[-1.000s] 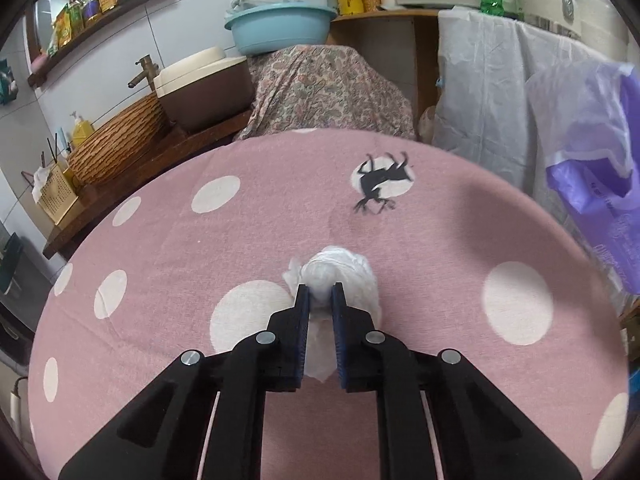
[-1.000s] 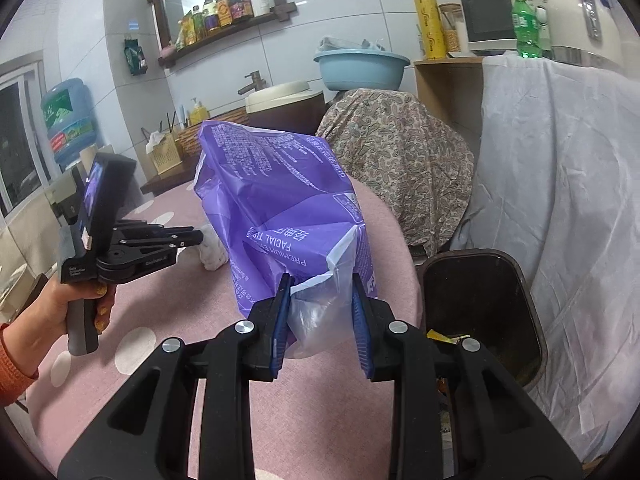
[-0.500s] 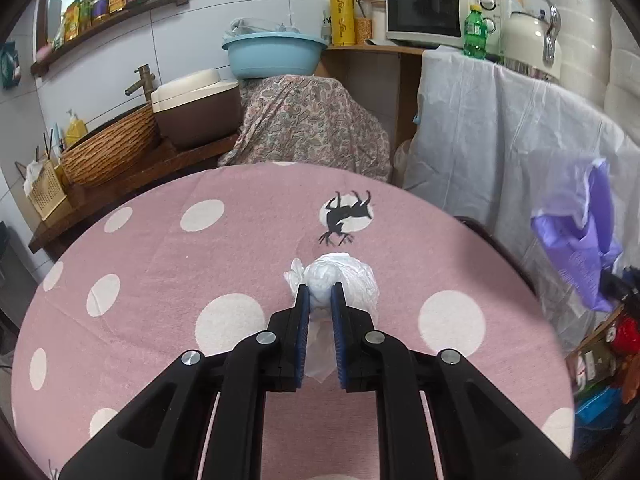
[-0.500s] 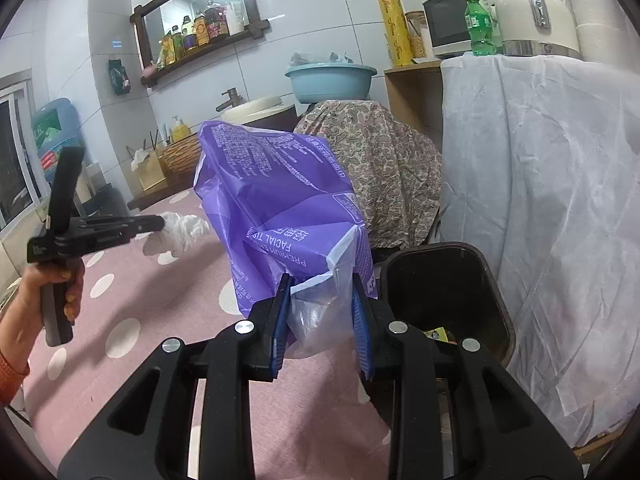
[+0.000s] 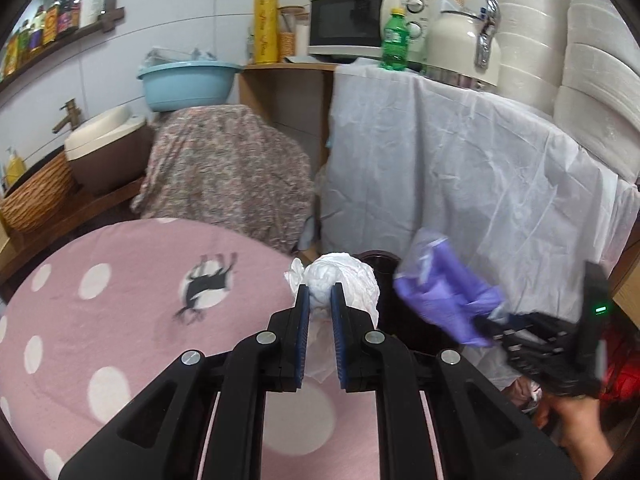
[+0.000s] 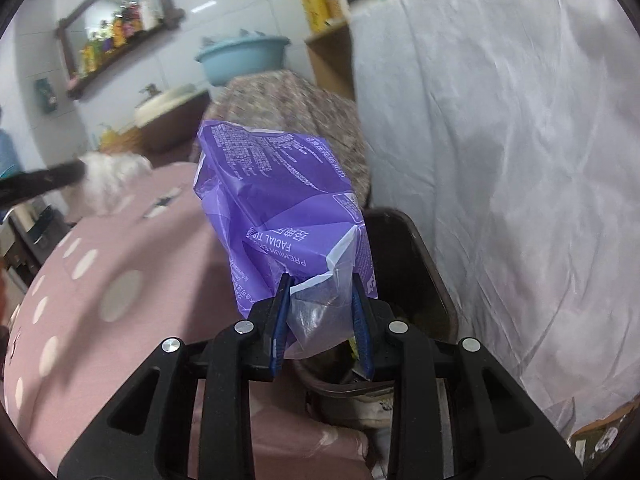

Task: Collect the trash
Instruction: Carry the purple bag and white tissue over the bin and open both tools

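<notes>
My left gripper is shut on a crumpled white tissue wad and holds it in the air at the right edge of the pink dotted table. My right gripper is shut on an empty purple facial-tissue wrapper and holds it over the dark bin beside the table. In the left wrist view the wrapper and the right gripper hang lower right, with the bin's rim behind the tissue. The tissue appears blurred at left in the right wrist view.
A white sheet covers a counter right of the bin, with a microwave, green bottle and kettle on top. A floral-covered object, blue basin and wicker basket stand behind the table.
Both grippers have swung right toward the bin. The left carried the tissue from over the table's middle to its right edge. The right brought the wrapper over the bin's opening.
</notes>
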Action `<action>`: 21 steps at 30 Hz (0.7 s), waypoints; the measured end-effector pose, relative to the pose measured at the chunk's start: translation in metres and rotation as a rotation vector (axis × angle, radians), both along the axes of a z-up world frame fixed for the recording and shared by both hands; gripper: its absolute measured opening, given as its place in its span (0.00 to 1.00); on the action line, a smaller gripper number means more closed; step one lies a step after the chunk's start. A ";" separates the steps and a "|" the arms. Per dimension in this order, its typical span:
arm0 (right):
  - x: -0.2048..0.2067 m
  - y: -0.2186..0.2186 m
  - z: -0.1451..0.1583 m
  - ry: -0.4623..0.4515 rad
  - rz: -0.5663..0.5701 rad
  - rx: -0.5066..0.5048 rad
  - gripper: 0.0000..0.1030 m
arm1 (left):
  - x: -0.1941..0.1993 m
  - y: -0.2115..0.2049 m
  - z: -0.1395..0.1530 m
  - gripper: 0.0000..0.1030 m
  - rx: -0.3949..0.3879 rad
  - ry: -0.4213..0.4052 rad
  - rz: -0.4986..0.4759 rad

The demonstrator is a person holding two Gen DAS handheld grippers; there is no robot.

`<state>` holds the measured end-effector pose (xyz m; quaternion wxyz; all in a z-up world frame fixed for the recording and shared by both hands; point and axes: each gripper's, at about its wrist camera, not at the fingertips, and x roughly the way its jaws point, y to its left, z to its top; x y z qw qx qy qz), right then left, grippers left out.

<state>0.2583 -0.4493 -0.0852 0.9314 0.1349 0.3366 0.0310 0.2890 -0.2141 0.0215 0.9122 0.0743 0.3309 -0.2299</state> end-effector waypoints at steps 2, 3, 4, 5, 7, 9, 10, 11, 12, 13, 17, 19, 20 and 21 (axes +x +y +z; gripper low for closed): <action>0.014 -0.007 -0.018 0.038 -0.016 0.016 0.31 | 0.006 -0.019 -0.004 0.12 -0.002 0.018 -0.017; 0.023 -0.011 -0.030 0.060 -0.030 0.027 0.34 | 0.008 -0.027 -0.007 0.12 0.002 0.026 -0.025; 0.029 -0.013 -0.038 0.071 -0.040 0.029 0.42 | 0.010 -0.038 -0.011 0.12 0.014 0.032 -0.032; 0.034 -0.014 -0.046 0.083 -0.048 0.028 0.56 | 0.012 -0.044 -0.014 0.12 0.024 0.034 -0.037; 0.043 -0.015 -0.060 0.100 -0.063 0.016 0.69 | 0.016 -0.061 -0.022 0.12 0.051 0.045 -0.052; 0.046 -0.015 -0.068 0.109 -0.073 0.008 0.69 | 0.020 -0.069 -0.030 0.12 0.068 0.057 -0.058; 0.045 -0.014 -0.071 0.113 -0.076 0.016 0.69 | 0.023 -0.075 -0.035 0.12 0.076 0.068 -0.062; 0.043 -0.014 -0.073 0.115 -0.077 0.024 0.69 | 0.026 -0.078 -0.038 0.12 0.078 0.078 -0.063; 0.039 -0.015 -0.075 0.114 -0.080 0.028 0.69 | 0.030 -0.082 -0.043 0.12 0.080 0.092 -0.063; 0.034 -0.015 -0.076 0.112 -0.085 0.022 0.70 | 0.033 -0.087 -0.047 0.12 0.083 0.104 -0.065; 0.008 -0.018 -0.069 0.075 -0.098 0.007 0.76 | 0.042 -0.105 -0.061 0.12 0.106 0.140 -0.073; -0.007 -0.021 -0.064 0.055 -0.099 0.012 0.81 | 0.046 -0.115 -0.068 0.12 0.117 0.156 -0.080; -0.012 -0.021 -0.061 0.047 -0.101 0.011 0.83 | 0.048 -0.122 -0.071 0.12 0.127 0.165 -0.084; -0.020 -0.022 -0.058 0.035 -0.105 0.008 0.83 | 0.050 -0.127 -0.075 0.12 0.134 0.173 -0.086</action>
